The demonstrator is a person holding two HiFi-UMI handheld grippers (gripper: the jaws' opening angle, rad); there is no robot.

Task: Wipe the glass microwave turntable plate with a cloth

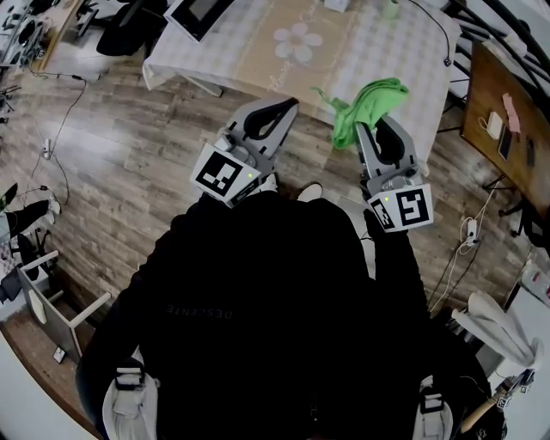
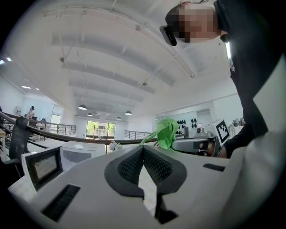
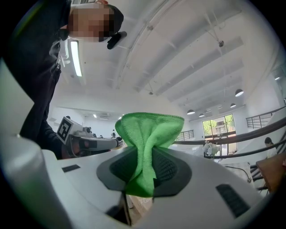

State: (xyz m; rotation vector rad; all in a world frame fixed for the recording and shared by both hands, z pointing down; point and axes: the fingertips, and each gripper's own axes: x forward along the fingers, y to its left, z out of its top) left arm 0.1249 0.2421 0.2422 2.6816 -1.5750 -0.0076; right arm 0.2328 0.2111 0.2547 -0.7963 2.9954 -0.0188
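My right gripper [image 3: 150,150] is shut on a bright green cloth [image 3: 149,134], which bunches up above the pads. In the head view that cloth [image 1: 371,105] hangs over the near edge of the table, with the right gripper [image 1: 379,129] just below it. My left gripper [image 1: 286,105] is held beside it, to the left, with its jaws together and nothing between them; its own view shows the pads meeting at the tip [image 2: 143,148]. From there the green cloth [image 2: 166,132] shows to the right. No glass turntable plate shows in any view.
A table with a checked cloth and a flower print [image 1: 297,43] stands ahead of me. A white microwave [image 1: 203,14] sits at its far left. A brown desk [image 1: 503,120] is at the right, and cables run over the wooden floor [image 1: 112,146].
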